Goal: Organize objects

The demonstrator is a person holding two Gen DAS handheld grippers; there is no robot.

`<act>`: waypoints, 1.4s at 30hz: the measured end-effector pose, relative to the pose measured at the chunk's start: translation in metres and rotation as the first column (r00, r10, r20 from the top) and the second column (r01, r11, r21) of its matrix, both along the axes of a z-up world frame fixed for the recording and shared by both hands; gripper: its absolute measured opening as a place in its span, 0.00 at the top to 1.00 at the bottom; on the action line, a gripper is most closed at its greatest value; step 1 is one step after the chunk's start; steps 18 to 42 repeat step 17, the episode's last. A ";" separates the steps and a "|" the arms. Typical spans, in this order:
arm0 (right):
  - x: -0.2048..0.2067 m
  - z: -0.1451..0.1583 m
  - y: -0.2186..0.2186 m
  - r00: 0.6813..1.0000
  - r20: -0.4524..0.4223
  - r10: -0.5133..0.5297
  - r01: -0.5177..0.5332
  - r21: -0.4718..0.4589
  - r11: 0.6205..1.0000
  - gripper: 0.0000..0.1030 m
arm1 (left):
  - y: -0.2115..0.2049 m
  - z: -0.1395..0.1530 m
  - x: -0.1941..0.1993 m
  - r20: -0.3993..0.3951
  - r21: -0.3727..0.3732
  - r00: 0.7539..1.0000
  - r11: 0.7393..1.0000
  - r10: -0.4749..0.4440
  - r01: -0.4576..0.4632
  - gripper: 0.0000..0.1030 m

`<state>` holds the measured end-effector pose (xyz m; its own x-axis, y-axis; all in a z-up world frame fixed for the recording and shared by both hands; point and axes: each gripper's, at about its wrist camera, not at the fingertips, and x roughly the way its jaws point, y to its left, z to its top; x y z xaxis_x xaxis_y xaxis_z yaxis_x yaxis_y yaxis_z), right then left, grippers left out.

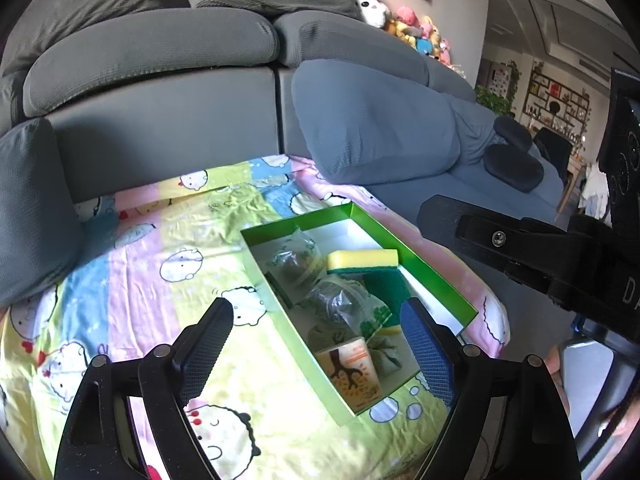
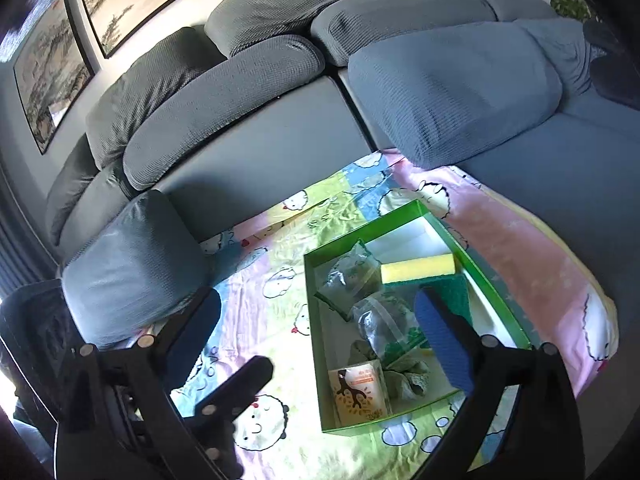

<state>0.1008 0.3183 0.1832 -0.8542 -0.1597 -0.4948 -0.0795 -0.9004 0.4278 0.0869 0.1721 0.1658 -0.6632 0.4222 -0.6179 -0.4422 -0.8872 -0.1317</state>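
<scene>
Two hand-held grippers, your left (image 1: 316, 340) and right (image 2: 320, 332), hang wide open and empty above the green box (image 1: 412, 256) on the cartoon sheet (image 1: 140, 256), so if you reach in carelessly you could bump the yellow sponge (image 1: 362, 258) and slippery bags (image 1: 340, 300) out.

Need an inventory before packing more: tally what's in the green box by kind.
Sponges, yellow with green scrub side: 1
Clear plastic bags with dark contents: 2
Grey-green cloth bundle: 1
Orange-and-white carton: 1
Total: 5
</scene>
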 end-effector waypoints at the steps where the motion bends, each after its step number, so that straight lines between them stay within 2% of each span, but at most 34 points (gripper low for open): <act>1: 0.000 0.001 -0.002 1.000 0.001 -0.003 0.003 0.009 1.000 0.05 | -0.002 -0.001 0.002 0.003 0.006 1.000 1.000 0.002 -0.002 0.16; 10: -0.001 0.001 -0.016 0.999 0.028 -0.039 0.037 0.067 0.997 0.05 | -0.018 -0.002 0.003 0.010 0.046 1.000 0.999 0.001 -0.002 0.16; 17: 0.002 0.002 -0.025 0.992 0.049 -0.114 0.107 0.131 0.986 0.05 | -0.030 -0.004 0.002 0.032 0.090 0.999 0.996 -0.015 0.012 0.16; 42: 0.002 0.002 -0.025 0.992 0.049 -0.114 0.107 0.131 0.986 0.05 | -0.030 -0.004 0.002 0.032 0.090 0.999 0.996 -0.015 0.012 0.16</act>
